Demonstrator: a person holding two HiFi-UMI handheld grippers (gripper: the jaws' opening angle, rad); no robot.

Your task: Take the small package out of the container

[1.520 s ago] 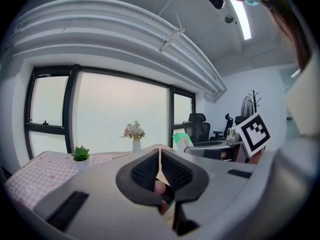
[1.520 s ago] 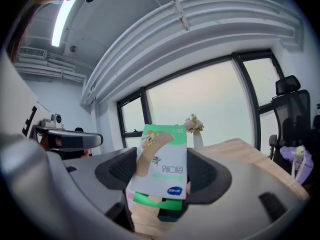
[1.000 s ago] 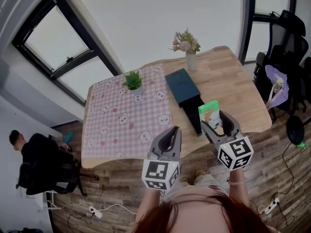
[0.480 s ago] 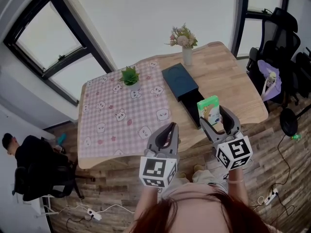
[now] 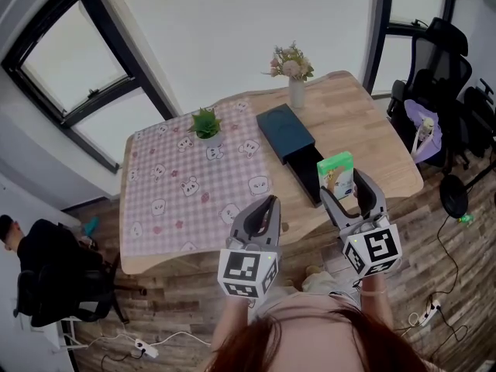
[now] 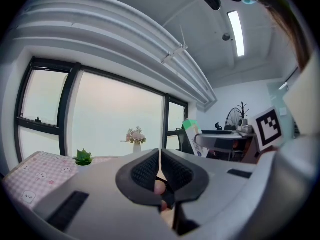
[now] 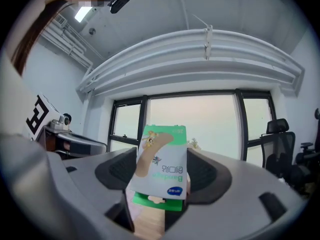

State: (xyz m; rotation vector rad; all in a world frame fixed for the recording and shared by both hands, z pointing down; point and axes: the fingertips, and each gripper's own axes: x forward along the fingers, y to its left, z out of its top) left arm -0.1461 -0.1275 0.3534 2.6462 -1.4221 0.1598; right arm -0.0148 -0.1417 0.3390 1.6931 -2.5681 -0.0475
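While the right gripper (image 5: 345,192) clamps the green-and-white small package (image 5: 335,173) between its jaws, held up out of the dark container (image 5: 287,134) on the wooden table (image 5: 364,118), the left gripper (image 5: 266,208) hovers alongside — jaws pressed together, holding nothing.

I am holding my left gripper (image 6: 159,155) level, its fingers (image 6: 141,172) pressing together. Past them a plant (image 6: 83,157) is sitting beside the checked cloth (image 6: 29,172) and a vase (image 6: 136,144) is standing against the window (image 6: 117,119). To the right, my right gripper (image 6: 200,143) is holding the package (image 6: 192,132) upright.
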